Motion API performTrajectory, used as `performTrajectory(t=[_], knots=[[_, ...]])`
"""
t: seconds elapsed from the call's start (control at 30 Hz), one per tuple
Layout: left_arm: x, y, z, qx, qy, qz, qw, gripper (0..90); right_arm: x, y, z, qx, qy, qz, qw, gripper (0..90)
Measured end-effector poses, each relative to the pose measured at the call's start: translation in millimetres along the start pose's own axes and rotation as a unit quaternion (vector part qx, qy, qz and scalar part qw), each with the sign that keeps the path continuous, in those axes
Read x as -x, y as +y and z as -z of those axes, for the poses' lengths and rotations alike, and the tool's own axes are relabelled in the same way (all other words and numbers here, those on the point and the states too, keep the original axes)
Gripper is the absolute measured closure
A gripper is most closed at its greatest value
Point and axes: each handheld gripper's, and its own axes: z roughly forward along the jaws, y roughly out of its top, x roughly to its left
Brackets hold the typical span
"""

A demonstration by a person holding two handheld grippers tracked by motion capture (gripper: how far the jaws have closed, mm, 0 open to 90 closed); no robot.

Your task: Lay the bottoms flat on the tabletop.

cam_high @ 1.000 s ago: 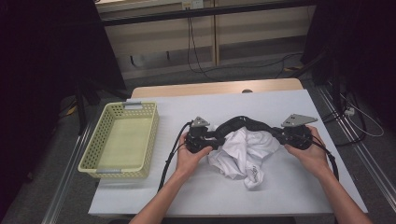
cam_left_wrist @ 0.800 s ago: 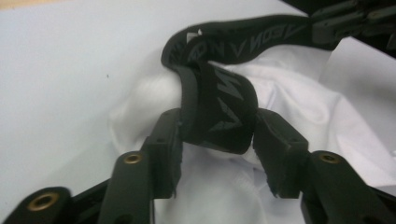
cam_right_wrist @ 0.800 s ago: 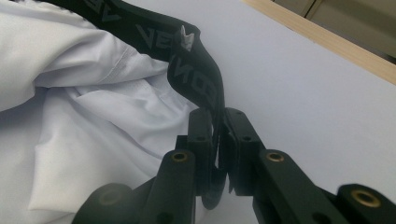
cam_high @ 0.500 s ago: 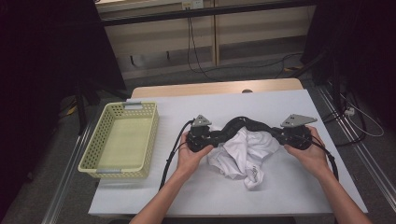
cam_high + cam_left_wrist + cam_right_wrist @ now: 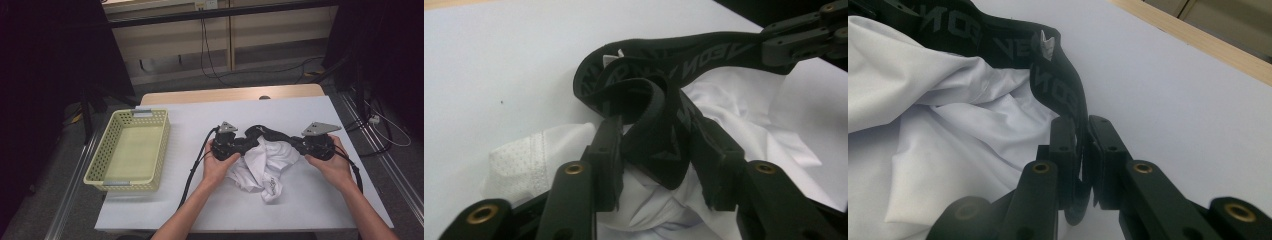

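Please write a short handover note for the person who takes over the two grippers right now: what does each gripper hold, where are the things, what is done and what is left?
Left gripper: jaws around a bunched fold of the black waistband, apparently gripping it.
Right gripper: shut on the waistband's other end.
White garment: crumpled on the white table, hanging from the band stretched between both grippers.
Yellow basket: left of the garment, nothing in it.
Done: both ends gripped.
Left: probably straighten or fold the garment, then perhaps place it in the basket.
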Motion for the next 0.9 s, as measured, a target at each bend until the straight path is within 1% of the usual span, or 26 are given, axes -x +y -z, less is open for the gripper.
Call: performTrajectory(t=[0.03,0.07,0.1,0.13,0.17,0.23,0.37,0.43,0.53,0.67,0.73,0.8,0.83,0.9], knots=[[-1.2,-0.1,1.3,0.0,-0.001,0.0,1.0,65.1,-0.1,0.0,0.4,0.0,0.0,0.0,1.0,82.3],[-2.4,0.0,2.8,0.004,-0.006,0.005,1.0,70.2,0.0,0.1,0.7,0.001,0.001,-0.001,1.0,82.5],[-4.6,0.5,5.1,0.006,-0.01,0.004,0.9999,74.3,0.3,0.3,0.9,0.003,0.003,-0.003,1.0,82.6],[-6.3,1.3,8.2,0.009,-0.012,0.009,0.9998,79.3,0.7,0.3,1.2,0.004,0.004,-0.004,1.0,82.7],[-7.7,2.0,10.0,0.013,-0.013,0.009,0.9998,83.0,1.2,0.4,1.4,0.004,0.006,-0.006,1.0,82.8],[-10.3,4.4,15.2,0.015,-0.011,0.009,0.9998,85.6,2.3,1.1,1.6,0.005,0.01,-0.008,0.9999,83.6],[-17.3,9.1,28.8,0.02,0.003,-0.001,0.9998,86.8,5.3,4.3,4.6,0.016,0.018,-0.027,0.9994,85.6],[-22.4,10.8,36.6,0.025,0.013,-0.003,0.9996,87.0,5.9,6.2,6.3,0.021,0.017,-0.031,0.9992,86.2],[-32.3,13.9,48.8,0.032,0.025,-0.002,0.9992,87.0,6.9,9.6,8.4,0.027,0.016,-0.035,0.9989,86.9],[-43.4,22.3,64.0,0.047,0.038,0.006,0.9982,87.0,10.6,16.7,11.2,0.039,0.017,-0.046,0.998,87.2],[-46.2,27.1,69.3,0.052,0.046,0.0,0.9976,87.0,13.1,22.6,12.2,0.048,0.017,-0.05,0.9975,87.2],[-49.5,32.9,76.1,0.058,0.055,-0.002,0.9968,87.1,15.4,29.6,13.5,0.059,0.014,-0.051,0.9969,87.2],[-50.6,36.2,79.8,0.061,0.063,-0.007,0.9961,87.1,16.2,33.4,14.4,0.065,0.014,-0.052,0.9965,87.2],[-51.3,43.1,86.6,0.059,0.086,-0.026,0.9942,87.0,18.3,40.7,16.6,0.076,0.014,-0.053,0.9956,87.2]])
